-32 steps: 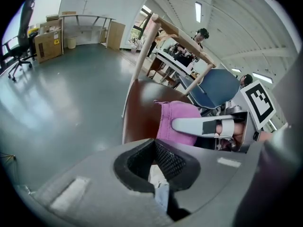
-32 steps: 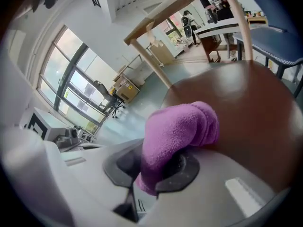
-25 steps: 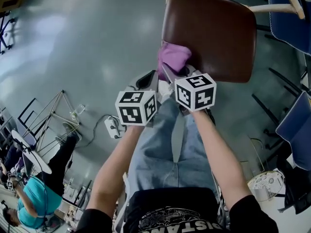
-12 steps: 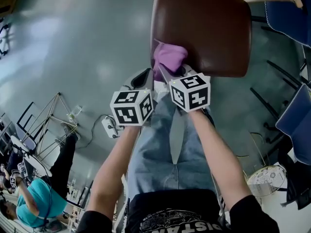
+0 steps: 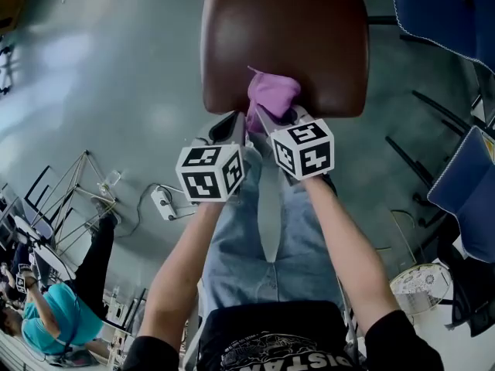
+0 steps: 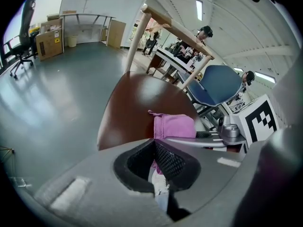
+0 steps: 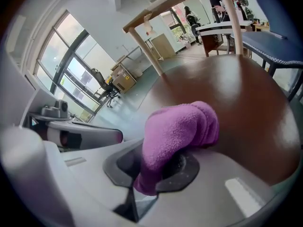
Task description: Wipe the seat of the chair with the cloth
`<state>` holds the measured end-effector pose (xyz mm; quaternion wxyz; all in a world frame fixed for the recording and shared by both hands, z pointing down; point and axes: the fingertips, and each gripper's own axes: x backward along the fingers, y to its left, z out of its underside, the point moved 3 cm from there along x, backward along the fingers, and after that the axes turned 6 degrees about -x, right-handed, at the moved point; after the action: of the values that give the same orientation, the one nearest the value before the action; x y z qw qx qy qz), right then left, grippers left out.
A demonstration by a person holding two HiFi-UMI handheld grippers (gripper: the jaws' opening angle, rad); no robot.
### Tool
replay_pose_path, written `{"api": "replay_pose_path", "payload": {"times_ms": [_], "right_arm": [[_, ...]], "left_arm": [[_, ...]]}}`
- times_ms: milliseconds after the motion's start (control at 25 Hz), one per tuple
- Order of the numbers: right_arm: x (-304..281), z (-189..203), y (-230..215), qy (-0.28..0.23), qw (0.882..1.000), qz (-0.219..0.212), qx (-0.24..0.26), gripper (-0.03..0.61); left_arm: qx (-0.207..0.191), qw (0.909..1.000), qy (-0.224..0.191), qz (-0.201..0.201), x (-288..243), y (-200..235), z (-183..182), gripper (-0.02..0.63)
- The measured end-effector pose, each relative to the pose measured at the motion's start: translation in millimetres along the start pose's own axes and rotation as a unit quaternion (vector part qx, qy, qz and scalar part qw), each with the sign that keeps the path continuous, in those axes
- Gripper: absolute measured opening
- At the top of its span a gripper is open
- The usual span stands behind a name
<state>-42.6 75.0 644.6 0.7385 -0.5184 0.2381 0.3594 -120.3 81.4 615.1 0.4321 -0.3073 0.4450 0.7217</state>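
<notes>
The chair's brown seat [image 5: 286, 37] fills the top middle of the head view, and a bunched purple cloth [image 5: 271, 93] rests on its front edge. My right gripper [image 5: 272, 117] is shut on the cloth [image 7: 180, 131], which bulges out over the seat [image 7: 241, 93] in the right gripper view. My left gripper [image 5: 230, 127] hangs just left of it, off the seat's front edge. Its jaws [image 6: 154, 143] meet at the tips with nothing between them. The cloth [image 6: 173, 126] and seat [image 6: 135, 103] lie beyond them.
Blue padded chairs stand at the right [image 5: 456, 6] and lower right [image 5: 472, 199]. A power strip with cable [image 5: 164, 203] lies on the grey floor to the left. A person in a teal top [image 5: 46, 327] sits at the bottom left. My jeans-clad legs [image 5: 232, 238] are below the grippers.
The cloth and right gripper have slid from the seat's front left corner towards the middle of its front edge. The left gripper has kept beside them, still shut.
</notes>
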Motion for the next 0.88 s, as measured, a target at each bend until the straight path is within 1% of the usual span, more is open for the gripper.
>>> {"api": "replay_pose_path", "payload": {"times_ms": [240, 480, 880], "right_arm": [[31.1, 8.0, -37.8, -0.003, 1.000, 0.005, -0.006, 0.061], [56.4, 12.4, -66.4, -0.003, 1.000, 0.012, -0.009, 0.061], [107.0, 13.2, -129.2, -0.016, 0.998, 0.042, -0.033, 0.061]], "left_arm": [[-0.005, 1.0000, 0.002, 0.002, -16.9, -40.5, 2.1, 0.002], [-0.010, 0.9998, 0.008, 0.015, -32.7, -74.2, 0.4, 0.002], [-0.035, 0.9987, 0.014, 0.036, -60.1, -129.5, -8.1, 0.002]]}}
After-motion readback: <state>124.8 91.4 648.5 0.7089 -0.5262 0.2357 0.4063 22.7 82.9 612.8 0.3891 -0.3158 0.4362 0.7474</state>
